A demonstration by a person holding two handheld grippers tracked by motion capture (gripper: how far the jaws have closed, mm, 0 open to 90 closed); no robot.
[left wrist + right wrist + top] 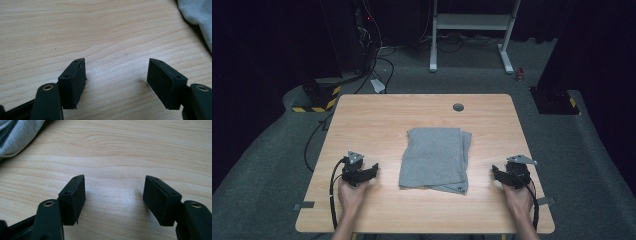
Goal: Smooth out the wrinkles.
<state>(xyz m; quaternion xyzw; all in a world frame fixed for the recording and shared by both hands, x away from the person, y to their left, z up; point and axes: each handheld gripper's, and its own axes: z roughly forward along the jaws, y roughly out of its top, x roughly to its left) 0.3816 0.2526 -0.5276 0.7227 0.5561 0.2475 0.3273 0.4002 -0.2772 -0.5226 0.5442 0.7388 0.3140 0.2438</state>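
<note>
Your left gripper (pixel 371 171) and right gripper (pixel 496 172) flank the cloth (pixel 434 158) on the table (pixel 377 120), fingers wide, empty.

Table (pixel 422 115): evenly, brightly lit from above
Surroundings: dim, nearly black
Shadows: soft, short under jaws
Gripper views: sharp wood grain, slight sheen
Focus: near jaw bases softly blurred

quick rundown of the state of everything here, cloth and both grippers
grey cloth: folded, lying flat mid-table, untouched
left gripper: open, nothing between its fingers, low over bare wood left of the cloth
right gripper: open, holding nothing, over bare wood right of the cloth
table: wooden, with a round grommet near the far edge
</note>
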